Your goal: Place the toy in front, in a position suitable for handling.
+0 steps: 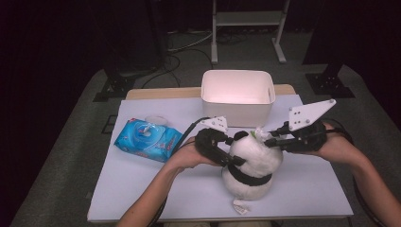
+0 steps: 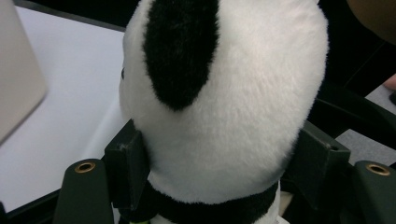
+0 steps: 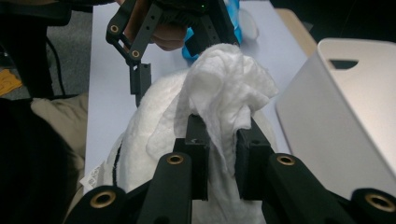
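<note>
You are bracing plush panda (image 1: pixel 252 163) in left gripper (image 1: pixel 226 147), wiping head with wet wipe (image 3: pixel 231 77) pinched in right gripper (image 3: pixel 223 158); wipe pack (image 1: pixel 147 139) at nine o'clock; wiping underway, body remaining.

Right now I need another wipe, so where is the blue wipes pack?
High view: the blue wipes pack lies on the table's left side, left of the left gripper and the plush panda.

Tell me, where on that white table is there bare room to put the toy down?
Bare stretches of table lie along the near edge left of the plush panda, and right of it behind the right hand. It is crowded in the middle: the white bin behind, the wipes pack to the left.
</note>
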